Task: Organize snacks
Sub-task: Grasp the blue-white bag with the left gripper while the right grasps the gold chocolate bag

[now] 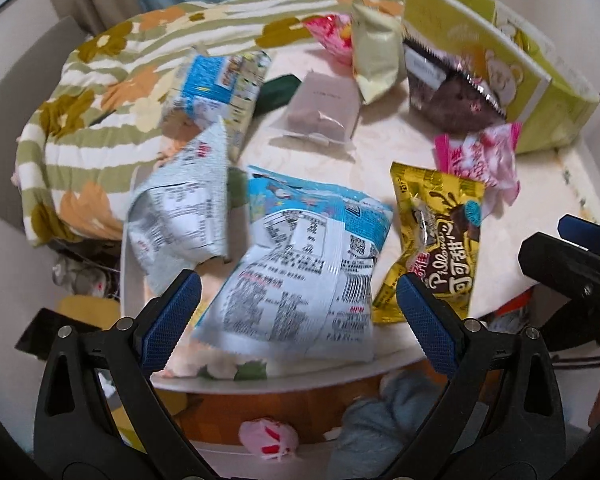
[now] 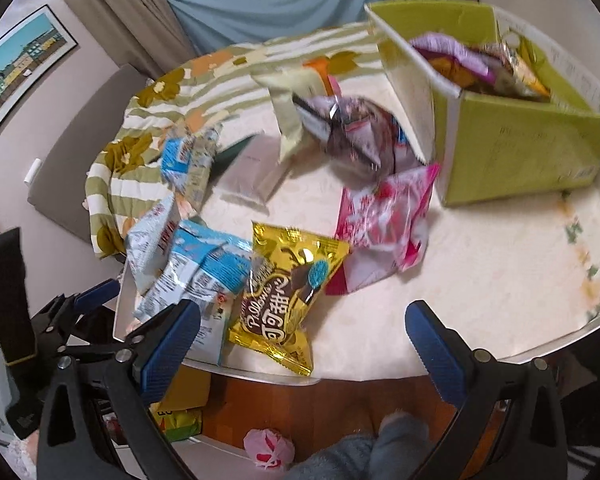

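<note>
Open left tool (image 1: 298, 296) above blue-white snack bag (image 1: 300, 268), yellow packet (image 1: 432, 244) beside

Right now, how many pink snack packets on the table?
2: one pink packet beside the green box, another pink packet at the far edge. Others may be hidden.

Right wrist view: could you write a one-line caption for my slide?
Open right gripper above a yellow chocolate snack pack on a table, green box partly filled.
</note>
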{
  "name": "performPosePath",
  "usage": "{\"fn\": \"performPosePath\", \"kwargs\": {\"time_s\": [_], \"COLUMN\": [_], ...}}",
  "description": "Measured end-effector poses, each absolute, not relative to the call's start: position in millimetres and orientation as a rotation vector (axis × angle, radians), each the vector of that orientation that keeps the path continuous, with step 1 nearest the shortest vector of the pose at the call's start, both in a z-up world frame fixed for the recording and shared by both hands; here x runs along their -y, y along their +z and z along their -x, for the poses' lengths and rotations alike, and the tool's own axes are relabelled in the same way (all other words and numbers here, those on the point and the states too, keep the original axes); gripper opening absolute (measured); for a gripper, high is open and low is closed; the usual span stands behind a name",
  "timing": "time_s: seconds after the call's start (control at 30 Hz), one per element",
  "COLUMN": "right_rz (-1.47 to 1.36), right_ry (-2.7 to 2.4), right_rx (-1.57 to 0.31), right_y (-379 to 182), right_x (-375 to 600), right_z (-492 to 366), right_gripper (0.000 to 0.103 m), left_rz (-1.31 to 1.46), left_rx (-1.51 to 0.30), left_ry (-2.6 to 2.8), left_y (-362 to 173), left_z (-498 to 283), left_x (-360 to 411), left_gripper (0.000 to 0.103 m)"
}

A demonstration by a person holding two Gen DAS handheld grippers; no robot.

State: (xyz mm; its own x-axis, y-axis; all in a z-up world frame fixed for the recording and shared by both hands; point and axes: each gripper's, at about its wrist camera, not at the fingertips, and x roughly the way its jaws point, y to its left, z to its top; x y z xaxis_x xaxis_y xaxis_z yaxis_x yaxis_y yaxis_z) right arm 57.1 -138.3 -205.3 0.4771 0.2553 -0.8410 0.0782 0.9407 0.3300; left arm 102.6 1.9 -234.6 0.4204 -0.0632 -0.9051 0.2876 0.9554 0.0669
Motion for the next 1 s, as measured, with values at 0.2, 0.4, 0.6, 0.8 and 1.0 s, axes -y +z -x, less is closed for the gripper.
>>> {"fn": "performPosePath", "kwargs": {"time_s": [0.2,0.4,0.6,0.8,1.0], "right_rz": [-0.337,-0.348,-0.350,-0.354,-0.365], "right_ry": [0.092,0.082,0.090,0.111,0.118], "right_rx": [-1.104,-1.125,-1.146,-1.166,-1.203], "right_y": [-219,-233,-242,-248,-256], "right_x": [133,134,129,118,109], "right_z": [-66,-74,-79,-86,-97], "right_gripper": [0.102,0.101,0.099,0.099,0.086], "left_rz": [-0.266,-0.297,-0.307,-0.297,-0.255], "left_rx": [-1.135,-1.171,-1.152,-1.146,-1.160], "left_ry": [-0.225,-0.226,-0.253,-0.265,-0.266], "left_y": [-255,-274,-271,-262,-257], "left_z": [-117,-126,-126,-120,-115], "left_x": [10,18,19,17,6], "left_gripper": [0.097,0.088,0.079,0.065,0.059]}}
